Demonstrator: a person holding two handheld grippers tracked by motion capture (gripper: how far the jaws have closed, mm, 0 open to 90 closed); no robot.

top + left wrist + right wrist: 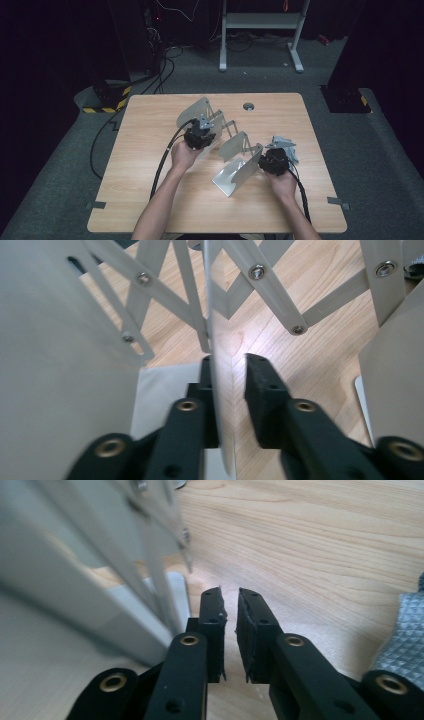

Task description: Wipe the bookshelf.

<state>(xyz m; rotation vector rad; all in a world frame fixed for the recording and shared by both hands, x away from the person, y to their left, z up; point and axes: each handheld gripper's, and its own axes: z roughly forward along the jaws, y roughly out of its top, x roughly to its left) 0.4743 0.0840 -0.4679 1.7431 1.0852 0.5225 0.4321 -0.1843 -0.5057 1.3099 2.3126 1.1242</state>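
Note:
A grey metal accordion rack (235,146) with upright panels joined by scissor links stands stretched across the middle of the wooden table (150,165). My left gripper (200,131) is at the rack's far left end. In the left gripper view it is open (227,360), its jaws either side of a thin upright panel (220,315), with a gap on the right. My right gripper (274,160) sits beside the rack's near end panel (247,171). Its jaws (229,592) are shut with nothing between them, next to the panel (75,595).
A silver object with a diamond-patterned surface (285,145) lies right of the right gripper, and appears again at the edge of the right gripper view (407,630). A round cable hole (248,106) is at the table's back. A frame (260,22) stands on the floor beyond.

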